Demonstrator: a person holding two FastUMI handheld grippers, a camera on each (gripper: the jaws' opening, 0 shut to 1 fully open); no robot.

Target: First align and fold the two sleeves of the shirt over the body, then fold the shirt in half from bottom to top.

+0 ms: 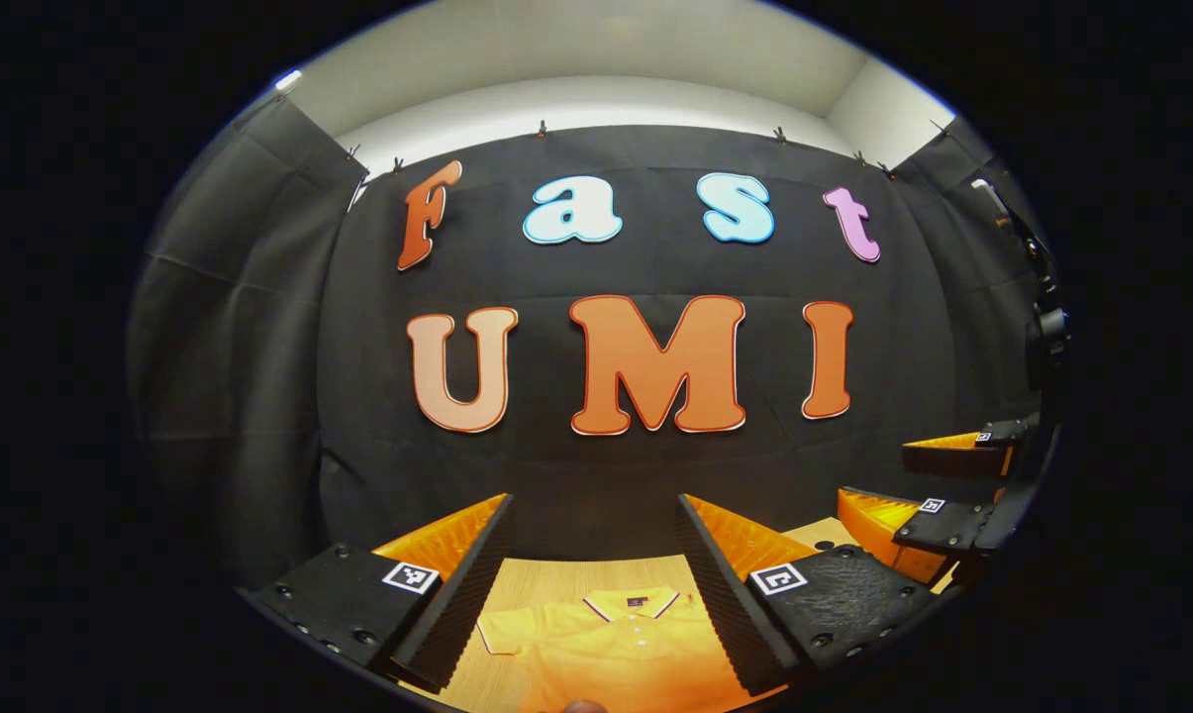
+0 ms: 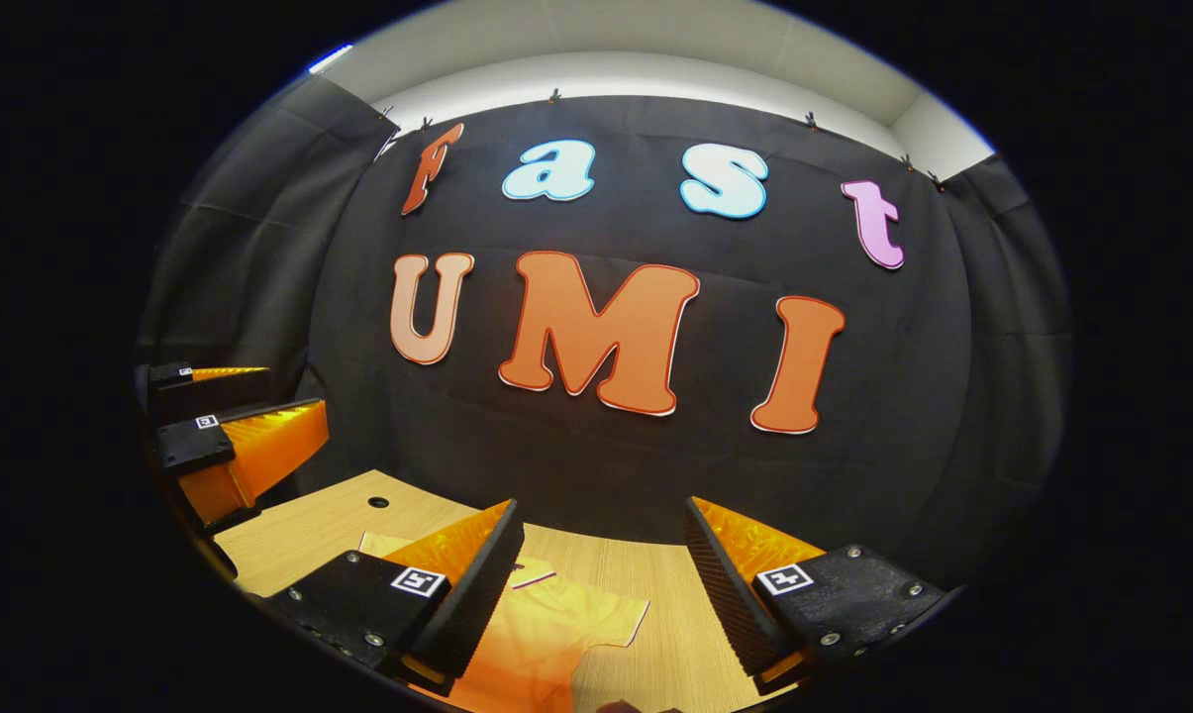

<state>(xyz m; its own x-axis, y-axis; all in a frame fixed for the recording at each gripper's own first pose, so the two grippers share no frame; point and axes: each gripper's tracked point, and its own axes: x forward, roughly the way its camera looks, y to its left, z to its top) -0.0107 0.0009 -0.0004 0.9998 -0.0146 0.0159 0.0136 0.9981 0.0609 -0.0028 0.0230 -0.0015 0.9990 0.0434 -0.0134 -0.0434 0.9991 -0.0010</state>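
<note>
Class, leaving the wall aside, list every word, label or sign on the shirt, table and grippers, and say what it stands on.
Yellow polo shirt: collar tag, too small to read.
Left gripper: left square marker, a coded pattern, no words.
Right gripper: right square marker, likewise.
Wooden table: none.

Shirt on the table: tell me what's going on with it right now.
A yellow shirt lies flat on the wooden table, collar toward the booth's back wall, sleeves spread out and not yet folded. A person holds two grippers above it. The left gripper hangs open over the collar; the right gripper hangs open over one sleeve. Neither touches the shirt, so no fold shows yet.
</note>
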